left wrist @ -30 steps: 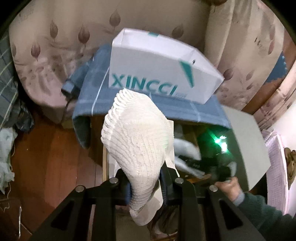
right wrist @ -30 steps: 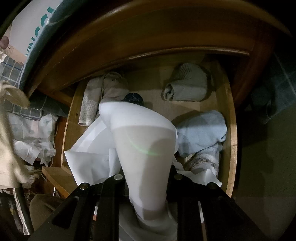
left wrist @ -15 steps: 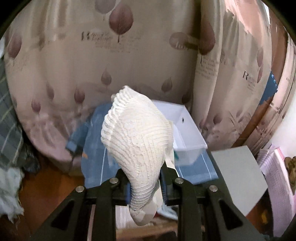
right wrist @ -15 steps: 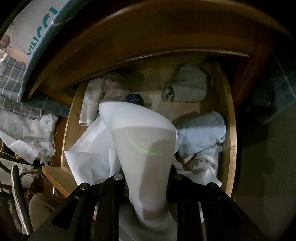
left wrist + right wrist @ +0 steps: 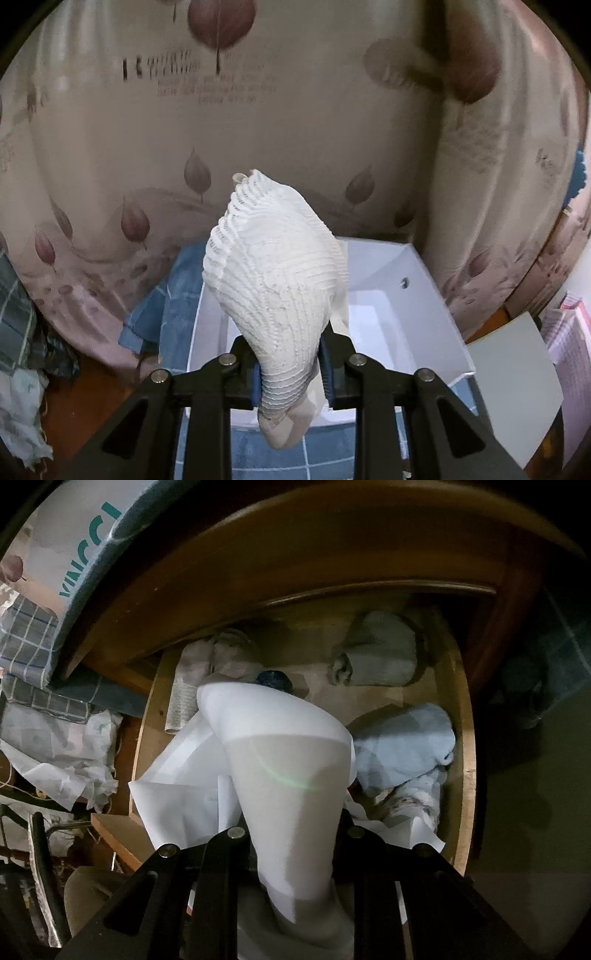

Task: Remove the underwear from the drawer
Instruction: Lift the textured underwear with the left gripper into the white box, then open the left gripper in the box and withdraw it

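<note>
My left gripper (image 5: 291, 369) is shut on a cream ribbed piece of underwear (image 5: 277, 280), held up above an open white box (image 5: 413, 306) that rests on a blue checked cloth (image 5: 177, 291). In the right wrist view my right gripper (image 5: 291, 853) is shut on a curled white sheet of paper (image 5: 280, 753), lifted over the open wooden drawer (image 5: 463, 738). Inside the drawer lie a folded grey garment (image 5: 380, 657), a light blue one (image 5: 402, 746), a beige one (image 5: 207, 661) and a dark blue roll (image 5: 275, 679).
A leaf-patterned curtain (image 5: 258, 122) hangs close behind the white box. A grey board (image 5: 517, 387) leans at the right. In the right wrist view the box's printed side (image 5: 74, 554) sits over the cabinet top, and crumpled white plastic (image 5: 62, 753) lies left of the drawer.
The left gripper has risen and moved toward the curtain with the underwear, from below the white box to over its open top. The right gripper has kept still with the paper.
</note>
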A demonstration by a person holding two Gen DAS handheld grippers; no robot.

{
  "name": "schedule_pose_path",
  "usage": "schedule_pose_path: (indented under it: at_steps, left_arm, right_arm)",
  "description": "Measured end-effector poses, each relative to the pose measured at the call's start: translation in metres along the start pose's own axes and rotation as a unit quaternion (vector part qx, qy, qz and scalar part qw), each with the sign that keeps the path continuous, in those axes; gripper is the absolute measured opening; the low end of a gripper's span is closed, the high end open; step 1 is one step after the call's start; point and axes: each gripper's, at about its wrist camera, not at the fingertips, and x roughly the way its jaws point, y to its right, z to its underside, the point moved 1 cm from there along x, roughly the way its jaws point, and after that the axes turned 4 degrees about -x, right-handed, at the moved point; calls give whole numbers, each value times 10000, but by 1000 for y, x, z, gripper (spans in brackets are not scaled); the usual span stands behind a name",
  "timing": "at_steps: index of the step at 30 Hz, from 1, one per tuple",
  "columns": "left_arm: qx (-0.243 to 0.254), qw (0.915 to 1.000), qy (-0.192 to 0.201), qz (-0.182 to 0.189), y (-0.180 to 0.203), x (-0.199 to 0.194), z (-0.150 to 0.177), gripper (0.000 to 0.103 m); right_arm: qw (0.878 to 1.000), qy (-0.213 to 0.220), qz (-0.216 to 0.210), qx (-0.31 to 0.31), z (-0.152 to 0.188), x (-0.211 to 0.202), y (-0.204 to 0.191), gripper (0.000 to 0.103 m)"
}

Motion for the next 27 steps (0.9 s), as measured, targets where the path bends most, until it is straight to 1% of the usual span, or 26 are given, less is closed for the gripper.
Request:
schedule_pose_path:
  at_steps: [3, 8, 10, 13, 16, 17, 20, 23, 27]
  left_arm:
    - [-79, 9997, -203, -120, -7, 20, 11, 24]
    - [-206, 9983, -442, -329, -14, 36, 30, 24]
    - [-288, 9974, -537, -396, -15, 37, 35, 24]
    - [-434, 9964, -636, -364, -16, 36, 41, 24]
    - [-508, 9950, -736, -452, -18, 35, 46, 24]
    - [-459, 9944, -781, -542, -16, 35, 48, 24]
    - [-296, 9936, -798, -746, -12, 37, 52, 24]
    - [-370, 9942, -744, -680, -16, 37, 53, 26]
    - [-380, 9944, -705, -691, -18, 36, 53, 34]
  right_arm:
    - [10000, 12, -36, -17, 0, 0, -1, 19]
    - [10000, 26, -71, -26, 0, 0, -2, 19]
    - [10000, 29, -58, -30, 1, 0, -2, 19]
    - [10000, 28, -57, -29, 1, -1, -2, 20]
    - [10000, 30, -53, -31, 1, -1, -2, 20]
    - [10000, 32, -54, -31, 1, -1, -2, 20]
    - [10000, 26, -58, -22, 0, -1, -2, 20]
    - [9999, 72, -77, -43, 1, -2, -3, 20]
    - [9998, 123, -49, -146, 0, -2, -9, 20]
